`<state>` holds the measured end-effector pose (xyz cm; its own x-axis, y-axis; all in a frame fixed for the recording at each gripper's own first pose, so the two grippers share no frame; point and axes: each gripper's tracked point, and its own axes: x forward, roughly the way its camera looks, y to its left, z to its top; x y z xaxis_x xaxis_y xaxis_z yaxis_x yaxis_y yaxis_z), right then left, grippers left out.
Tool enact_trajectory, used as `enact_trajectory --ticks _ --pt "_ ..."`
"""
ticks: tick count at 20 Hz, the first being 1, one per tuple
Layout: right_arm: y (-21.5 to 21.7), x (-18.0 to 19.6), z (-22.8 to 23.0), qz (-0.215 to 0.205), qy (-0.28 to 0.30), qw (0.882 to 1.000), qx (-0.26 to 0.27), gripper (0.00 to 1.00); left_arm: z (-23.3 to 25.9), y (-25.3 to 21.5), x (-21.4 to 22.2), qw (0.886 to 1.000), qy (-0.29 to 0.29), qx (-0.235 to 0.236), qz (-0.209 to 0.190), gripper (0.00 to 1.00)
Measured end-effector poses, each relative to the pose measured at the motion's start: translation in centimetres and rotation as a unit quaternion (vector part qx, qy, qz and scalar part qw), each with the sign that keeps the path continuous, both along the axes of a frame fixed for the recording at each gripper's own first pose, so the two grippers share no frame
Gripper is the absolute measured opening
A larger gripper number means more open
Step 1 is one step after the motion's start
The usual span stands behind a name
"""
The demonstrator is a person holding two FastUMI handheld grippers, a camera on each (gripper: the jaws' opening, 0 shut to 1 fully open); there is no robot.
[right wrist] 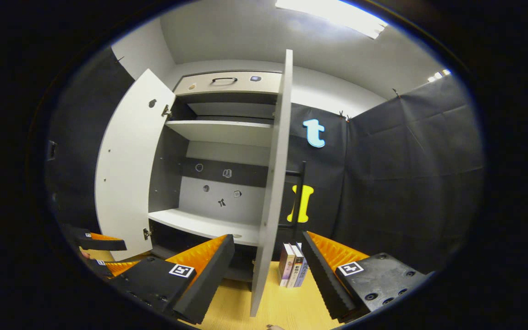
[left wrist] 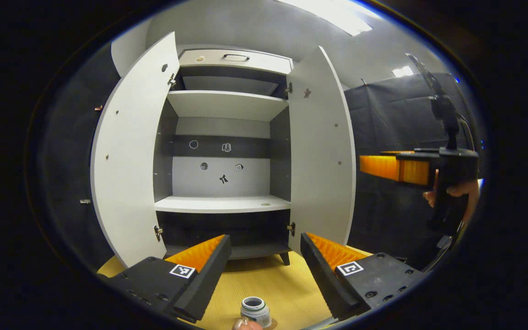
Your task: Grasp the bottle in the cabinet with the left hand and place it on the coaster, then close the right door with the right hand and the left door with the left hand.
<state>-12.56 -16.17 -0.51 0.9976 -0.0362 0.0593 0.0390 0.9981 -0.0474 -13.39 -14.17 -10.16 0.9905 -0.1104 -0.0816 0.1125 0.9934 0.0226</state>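
Note:
The cabinet (left wrist: 227,114) stands with both doors swung open: the left door (left wrist: 129,156) and the right door (left wrist: 321,151). A small white bottle (left wrist: 255,310) with a dark open mouth stands on the wooden table, low between the fingers of my left gripper (left wrist: 265,238), which is open and apart from it. The bottle's base is cut off, so I cannot tell what is under it. My right gripper (right wrist: 268,236) is open, with the right door (right wrist: 271,192) edge-on between its fingers and farther off. A hand holds the right gripper (left wrist: 394,167) at the right.
The wooden table (left wrist: 268,279) runs up to the cabinet's feet. Three books (right wrist: 294,270) stand on the table right of the right door. Black cloth walls close the booth at right and left. My left gripper (right wrist: 103,252) is low at the left.

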Motion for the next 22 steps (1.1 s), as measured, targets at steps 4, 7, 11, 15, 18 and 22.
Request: enact_trajectory --ticks 4,7,11,15,18,22 --pt "-4.8 2.7 0.8 -0.046 0.004 0.999 0.011 0.97 4.2 2.4 0.7 1.0 -0.015 0.004 0.012 0.96" --pt "-5.7 4.7 2.2 -0.035 -0.01 0.999 0.038 0.97 7.1 4.8 1.3 0.999 -0.03 0.011 0.036 0.96" --pt "-4.7 6.8 2.2 0.003 -0.005 0.997 0.072 0.94 10.0 8.2 1.2 0.997 -0.045 -0.014 0.066 0.96" --pt "-3.7 7.4 2.4 0.024 -0.003 0.997 0.076 0.96 9.9 14.1 -0.4 0.991 -0.031 0.0 0.129 0.96" --pt "-0.9 7.6 2.3 0.058 0.002 0.995 0.078 0.96 9.3 18.2 -1.9 0.984 -0.016 0.02 0.176 0.97" --pt "4.4 8.8 2.2 0.106 0.007 0.99 0.089 0.96 9.5 21.9 -3.2 0.977 -0.02 0.03 0.211 0.95"
